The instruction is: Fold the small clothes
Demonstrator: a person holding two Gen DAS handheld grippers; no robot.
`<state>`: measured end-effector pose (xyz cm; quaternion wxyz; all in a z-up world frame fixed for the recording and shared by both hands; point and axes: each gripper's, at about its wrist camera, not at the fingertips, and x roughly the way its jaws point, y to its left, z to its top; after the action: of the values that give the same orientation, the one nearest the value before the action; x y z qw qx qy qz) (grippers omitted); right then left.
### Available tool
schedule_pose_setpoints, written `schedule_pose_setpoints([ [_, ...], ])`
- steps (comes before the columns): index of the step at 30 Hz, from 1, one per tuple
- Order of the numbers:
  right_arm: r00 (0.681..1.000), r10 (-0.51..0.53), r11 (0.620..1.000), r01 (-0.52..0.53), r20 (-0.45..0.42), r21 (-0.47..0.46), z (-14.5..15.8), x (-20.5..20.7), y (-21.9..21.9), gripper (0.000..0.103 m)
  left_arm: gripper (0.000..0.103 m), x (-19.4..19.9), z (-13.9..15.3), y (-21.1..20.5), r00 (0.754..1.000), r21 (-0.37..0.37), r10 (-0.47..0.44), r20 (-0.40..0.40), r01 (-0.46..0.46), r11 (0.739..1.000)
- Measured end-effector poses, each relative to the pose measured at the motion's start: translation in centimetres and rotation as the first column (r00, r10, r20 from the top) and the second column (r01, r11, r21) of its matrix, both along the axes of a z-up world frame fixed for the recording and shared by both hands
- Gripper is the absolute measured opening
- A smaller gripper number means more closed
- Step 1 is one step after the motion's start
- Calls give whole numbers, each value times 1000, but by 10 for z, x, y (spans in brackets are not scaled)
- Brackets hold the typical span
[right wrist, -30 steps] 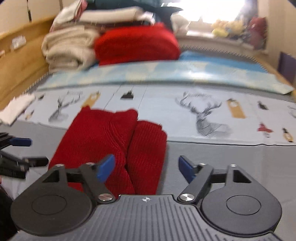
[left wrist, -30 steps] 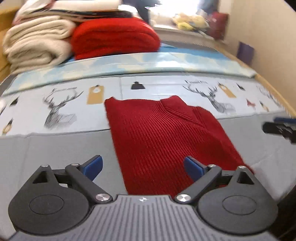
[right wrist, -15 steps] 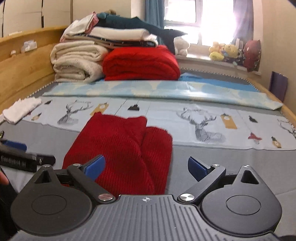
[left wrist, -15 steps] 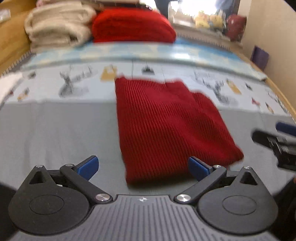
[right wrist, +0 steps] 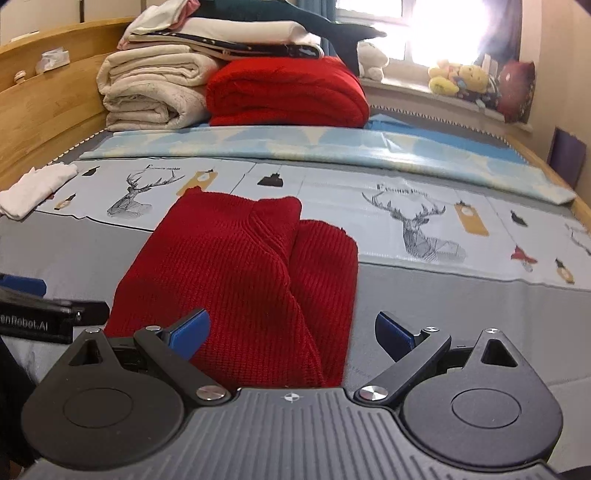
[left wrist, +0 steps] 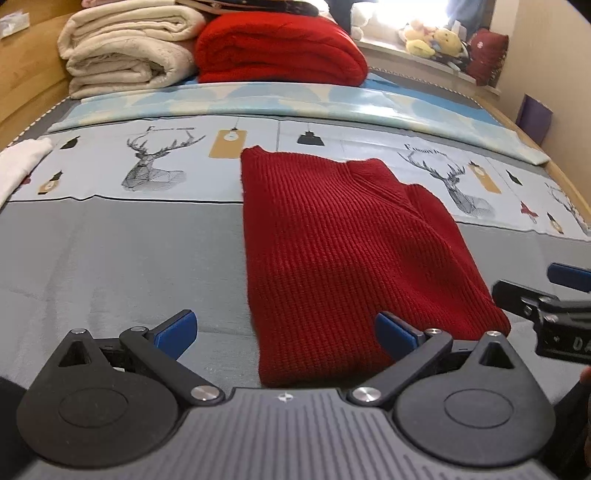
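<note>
A dark red knit sweater [left wrist: 343,258] lies flat on the bed, folded lengthwise, with its collar at the far end. My left gripper [left wrist: 286,330] is open just above the near hem, the sweater's near left corner between its blue fingertips [left wrist: 177,328] without touching them. In the right wrist view, the sweater [right wrist: 240,277] shows a folded flap along its right side. My right gripper [right wrist: 293,330] is open over the near right corner, holding nothing. Each gripper shows at the edge of the other's view: the right gripper [left wrist: 554,299], the left gripper [right wrist: 40,306].
At the far end of the bed are rolled cream blankets [left wrist: 125,48], a folded red blanket [left wrist: 277,44] and folded linens [right wrist: 240,33]. A white cloth [right wrist: 33,188] lies at the left by the wooden bed frame [right wrist: 44,107]. Plush toys [right wrist: 458,79] sit on the windowsill.
Both grippers' jaws have spread wider. Both have drawn back toward the sweater's near hem, which now shows in the left wrist view. The sweater has not moved.
</note>
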<state>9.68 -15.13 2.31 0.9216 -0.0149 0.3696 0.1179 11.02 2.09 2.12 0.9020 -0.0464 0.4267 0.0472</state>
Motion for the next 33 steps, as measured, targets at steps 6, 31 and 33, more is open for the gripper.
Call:
schedule_pose_setpoints([
  [6, 1000, 7, 1000, -6, -22, 16, -4, 6, 2, 96, 103, 3, -2, -5, 1000, 10, -19, 6, 19, 1000],
  [31, 999, 20, 1000, -20, -26, 14, -2, 3, 2, 96, 103, 4, -5, 3, 1000, -4, -3, -7, 3, 1000],
  [33, 999, 20, 1000, -20, -27, 15, -3, 3, 2, 96, 103, 4, -5, 3, 1000, -2, -4, -6, 3, 1000],
])
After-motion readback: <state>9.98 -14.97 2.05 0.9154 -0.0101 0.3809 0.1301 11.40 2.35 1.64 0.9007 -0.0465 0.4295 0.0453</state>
